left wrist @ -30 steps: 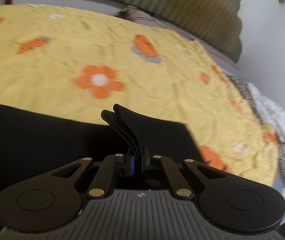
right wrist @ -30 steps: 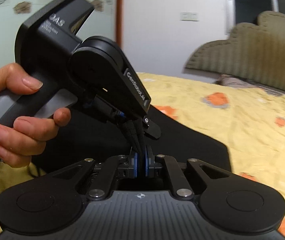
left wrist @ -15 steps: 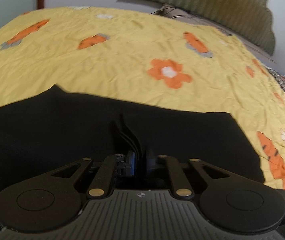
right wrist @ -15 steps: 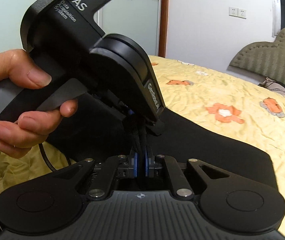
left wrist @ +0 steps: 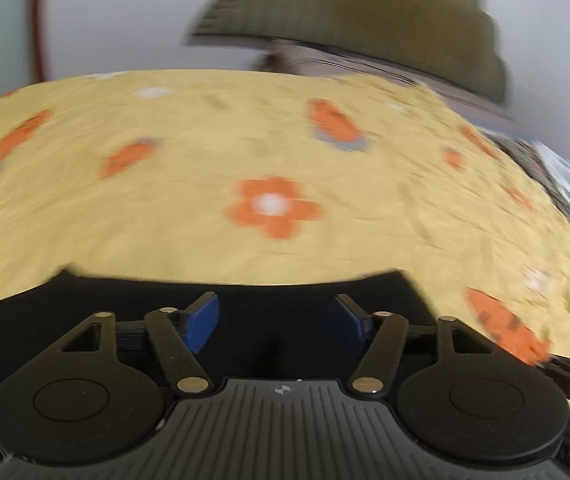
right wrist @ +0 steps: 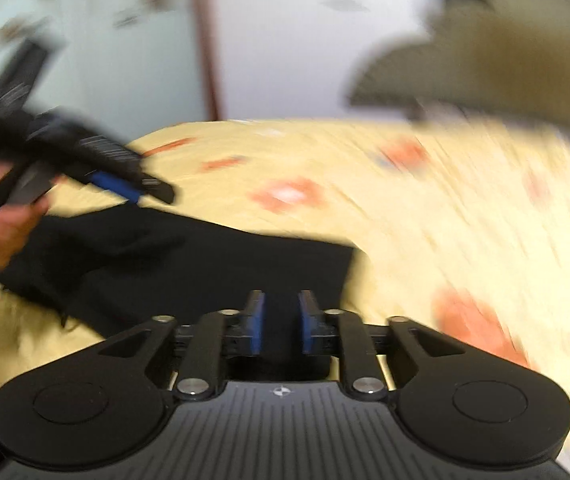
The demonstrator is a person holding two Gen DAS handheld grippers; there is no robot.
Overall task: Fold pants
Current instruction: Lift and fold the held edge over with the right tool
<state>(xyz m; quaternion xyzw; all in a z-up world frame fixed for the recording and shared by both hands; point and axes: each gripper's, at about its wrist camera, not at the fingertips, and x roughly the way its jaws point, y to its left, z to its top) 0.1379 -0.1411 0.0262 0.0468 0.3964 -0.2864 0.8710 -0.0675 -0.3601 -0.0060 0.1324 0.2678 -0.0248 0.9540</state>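
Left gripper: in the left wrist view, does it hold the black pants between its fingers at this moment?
No. The left gripper stands wide open, its blue pads apart, and the black pants lie flat on the yellow bedspread.

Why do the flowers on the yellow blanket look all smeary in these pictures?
Motion blur. In the right wrist view the yellow blanket streaks heavily, and the left gripper is smeared too. In the left wrist view the orange flower is softer but readable. The black pants edge stays fairly sharp, and each camera's own gripper is crisp. The fisheye lens also bends the bed into a curve.
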